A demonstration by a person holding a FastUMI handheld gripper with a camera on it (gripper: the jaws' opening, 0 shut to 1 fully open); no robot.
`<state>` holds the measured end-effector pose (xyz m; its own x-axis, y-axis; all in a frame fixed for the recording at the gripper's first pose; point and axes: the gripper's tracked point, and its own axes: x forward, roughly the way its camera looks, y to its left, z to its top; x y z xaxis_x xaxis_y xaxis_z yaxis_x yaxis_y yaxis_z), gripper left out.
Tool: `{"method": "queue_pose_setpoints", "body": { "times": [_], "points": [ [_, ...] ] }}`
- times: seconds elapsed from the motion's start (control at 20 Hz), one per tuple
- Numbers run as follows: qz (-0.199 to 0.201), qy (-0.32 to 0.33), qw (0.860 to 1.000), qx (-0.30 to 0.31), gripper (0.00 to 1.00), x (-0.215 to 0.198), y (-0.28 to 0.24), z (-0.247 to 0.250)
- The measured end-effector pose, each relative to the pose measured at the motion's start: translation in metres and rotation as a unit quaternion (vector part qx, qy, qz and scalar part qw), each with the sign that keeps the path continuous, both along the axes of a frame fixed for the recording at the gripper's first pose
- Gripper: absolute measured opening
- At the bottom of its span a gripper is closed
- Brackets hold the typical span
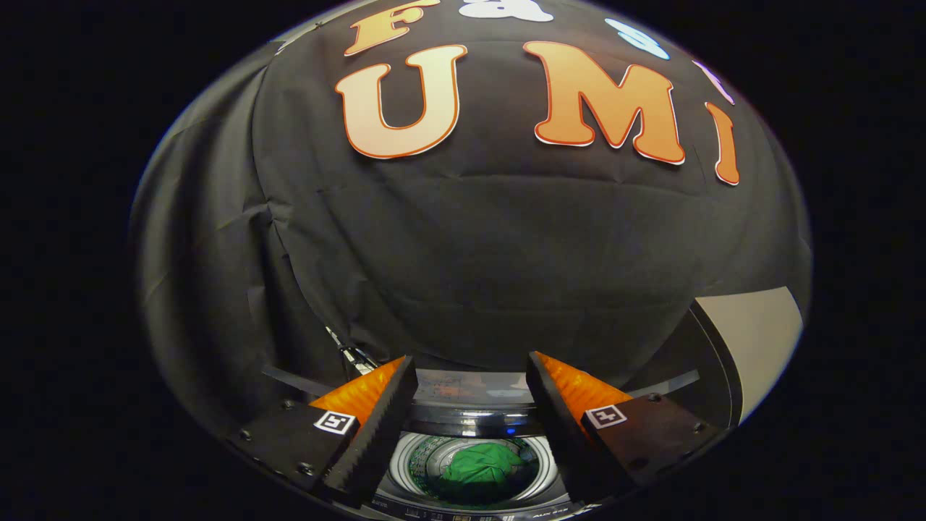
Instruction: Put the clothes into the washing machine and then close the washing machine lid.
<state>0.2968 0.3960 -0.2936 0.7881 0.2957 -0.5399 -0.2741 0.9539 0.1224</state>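
While the hand-held gripper [470, 391] hangs in the air at the bottom of the frame, its two fingers stand wide apart and hold nothing. Each finger [376, 427] has a toothed inner edge and a small square marker on top.

Down between the fingers, at the bottom middle of the frame, sits the washing machine [470, 423]. Its round tub is open at the top and shiny around the rim. A green piece of clothes [483, 464] lies bunched up inside the tub, low between the two fingers and not touching them. A tiny blue light [511, 430] glows on the machine just above the tub.

The washing machine lid [463, 387] stands up at the back of the tub, between the fingertips. It looks glassy and shows some reflections.

Behind everything, the black cloth wall [470, 253] of the booth takes up the middle and top of the frame. At the lower right, a pale panel [756, 340] with a dark curved edge shows beside the right finger.
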Motion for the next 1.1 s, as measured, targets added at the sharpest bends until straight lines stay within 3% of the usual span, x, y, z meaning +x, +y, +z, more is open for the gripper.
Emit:
{"method": "queue_pose_setpoints", "body": {
  "times": [0.8, 1.1],
  "points": [
    [-0.008, 0.012, 1.0, -0.005, 0.99, -0.054, -0.011, -0.037],
    [0.0, 0.119, 0.993, -0.016, 0.98, -0.095, -0.007, -0.127]
  ]
}}
